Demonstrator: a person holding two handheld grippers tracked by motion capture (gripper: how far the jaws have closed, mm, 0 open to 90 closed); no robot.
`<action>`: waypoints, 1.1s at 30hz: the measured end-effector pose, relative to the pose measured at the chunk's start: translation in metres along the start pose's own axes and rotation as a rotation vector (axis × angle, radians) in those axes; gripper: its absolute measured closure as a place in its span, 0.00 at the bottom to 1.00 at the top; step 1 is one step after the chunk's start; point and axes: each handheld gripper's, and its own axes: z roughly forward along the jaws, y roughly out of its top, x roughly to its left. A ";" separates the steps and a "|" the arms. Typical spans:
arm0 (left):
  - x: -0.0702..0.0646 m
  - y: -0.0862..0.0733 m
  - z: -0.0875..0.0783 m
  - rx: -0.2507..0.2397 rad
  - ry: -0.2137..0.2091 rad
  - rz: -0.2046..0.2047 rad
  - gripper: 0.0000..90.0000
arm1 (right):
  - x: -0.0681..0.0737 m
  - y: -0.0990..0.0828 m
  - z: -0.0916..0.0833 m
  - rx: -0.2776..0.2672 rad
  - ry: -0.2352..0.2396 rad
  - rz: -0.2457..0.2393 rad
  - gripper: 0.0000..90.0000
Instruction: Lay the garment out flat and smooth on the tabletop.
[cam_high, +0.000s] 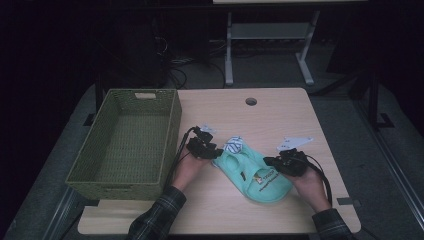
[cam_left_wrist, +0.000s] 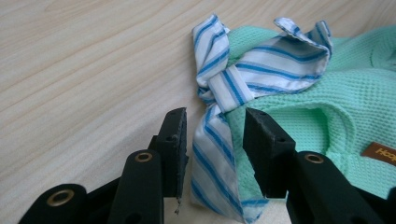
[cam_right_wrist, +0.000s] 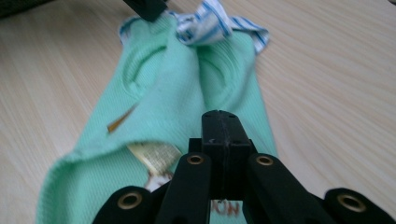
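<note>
Open tabletop (cam_high: 280, 112) from eleven round to two o'clock of the mint garment (cam_high: 252, 172), free for passage. At nine o'clock, blocked by the tall-walled wicker basket (cam_high: 167, 135), just beside the left gripper (cam_high: 212, 151). Narrow bare strip at six o'clock.

The room is dimly lit, with dark surroundings. A light wooden worktop (cam_high: 280, 115) with a round hole (cam_high: 251, 101) near its far edge is set on grey floor (cam_high: 345, 120). Beyond it, a white table frame (cam_high: 270, 45) and tangled cables (cam_high: 172, 70) are seen.
</note>
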 end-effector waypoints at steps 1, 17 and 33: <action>0.000 0.000 0.001 0.001 0.001 0.000 0.65 | 0.001 0.003 0.002 -0.004 0.008 -0.006 1.00; -0.003 -0.003 -0.001 0.008 -0.010 0.015 0.59 | 0.018 0.016 0.049 0.044 0.060 -0.036 1.00; -0.008 -0.016 0.003 0.064 -0.016 0.022 0.47 | 0.020 0.009 0.063 0.098 0.044 -0.056 1.00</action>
